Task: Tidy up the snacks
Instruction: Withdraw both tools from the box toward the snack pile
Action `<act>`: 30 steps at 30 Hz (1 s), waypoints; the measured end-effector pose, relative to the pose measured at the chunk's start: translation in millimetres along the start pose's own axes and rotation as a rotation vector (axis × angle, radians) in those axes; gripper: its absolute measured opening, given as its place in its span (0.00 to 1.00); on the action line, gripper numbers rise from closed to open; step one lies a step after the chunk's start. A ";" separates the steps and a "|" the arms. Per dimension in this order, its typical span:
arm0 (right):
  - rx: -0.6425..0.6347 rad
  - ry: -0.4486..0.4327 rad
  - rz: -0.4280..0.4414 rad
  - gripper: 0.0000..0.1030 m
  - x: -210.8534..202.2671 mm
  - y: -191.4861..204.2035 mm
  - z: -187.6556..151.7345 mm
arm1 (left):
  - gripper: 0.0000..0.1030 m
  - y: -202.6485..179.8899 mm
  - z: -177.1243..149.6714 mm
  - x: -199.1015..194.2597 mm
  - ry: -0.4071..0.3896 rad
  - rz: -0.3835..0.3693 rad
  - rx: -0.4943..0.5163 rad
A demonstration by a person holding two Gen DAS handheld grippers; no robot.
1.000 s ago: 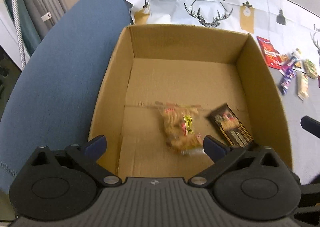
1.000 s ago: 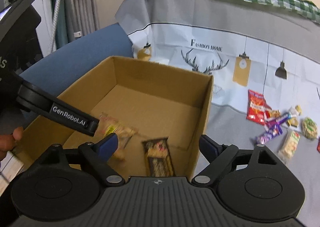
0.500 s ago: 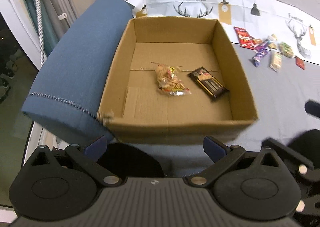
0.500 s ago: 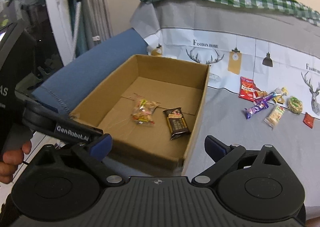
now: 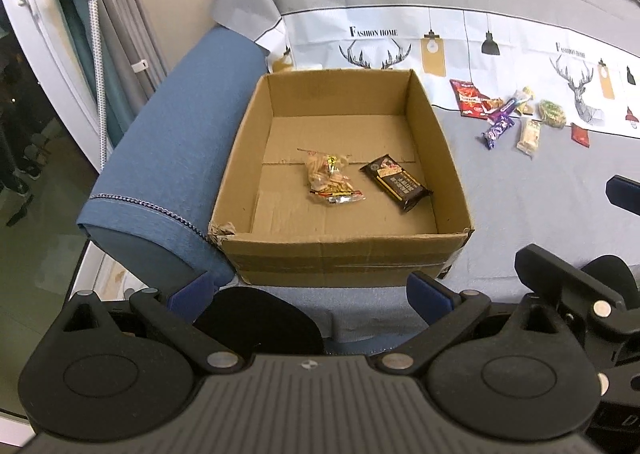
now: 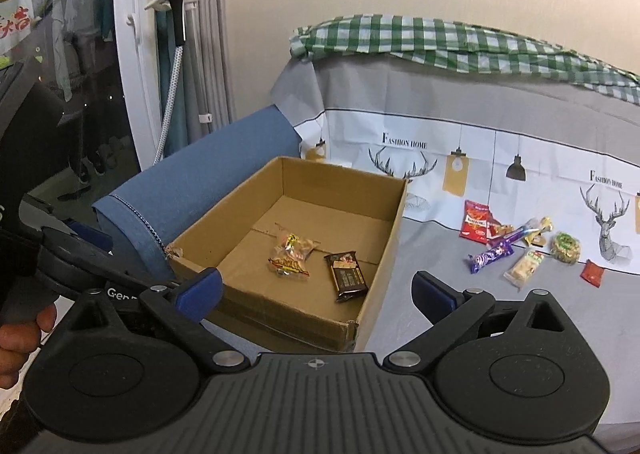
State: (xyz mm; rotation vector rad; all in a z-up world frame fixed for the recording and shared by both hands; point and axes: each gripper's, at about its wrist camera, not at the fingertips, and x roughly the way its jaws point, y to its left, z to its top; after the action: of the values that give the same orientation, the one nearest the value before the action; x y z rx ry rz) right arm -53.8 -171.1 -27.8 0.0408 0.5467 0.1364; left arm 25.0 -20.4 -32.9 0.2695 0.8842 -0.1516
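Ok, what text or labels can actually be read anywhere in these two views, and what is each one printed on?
"FASHION HOME": printed on the bed sheet, beside the antler drawings, and repeated further right.
"Gen", cut off after that: white lettering on the left claw, seen from the right wrist view.
Red characters on the window poster: too blurred to read.
Print on the dark chocolate bar, the clear snack bag and the red snack packet: too small to read.

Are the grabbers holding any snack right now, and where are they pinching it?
No. The left gripper and right gripper both stand open with nothing between their jaws. Two snacks lie in the cardboard box.
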 end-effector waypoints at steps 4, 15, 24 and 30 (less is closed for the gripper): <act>0.007 -0.022 0.001 0.98 -6.8 -1.6 0.4 | 1.00 -1.7 0.6 -6.7 -0.012 0.006 0.003; 0.032 -0.027 0.005 0.98 -6.4 -6.5 -1.9 | 1.00 -8.5 4.6 -4.1 -0.008 0.022 0.026; 0.076 0.000 0.012 0.98 7.5 -17.6 -7.9 | 1.00 -18.7 11.9 13.7 0.041 0.016 0.042; 0.145 0.015 -0.045 0.98 20.9 -45.7 -13.8 | 1.00 -38.4 37.3 34.2 0.092 -0.029 0.053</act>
State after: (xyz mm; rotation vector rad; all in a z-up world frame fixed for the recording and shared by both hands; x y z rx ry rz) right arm -37.9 -213.4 -53.7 0.1692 0.5710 0.0532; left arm 64.8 -68.7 -43.5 0.3149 0.9769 -0.1912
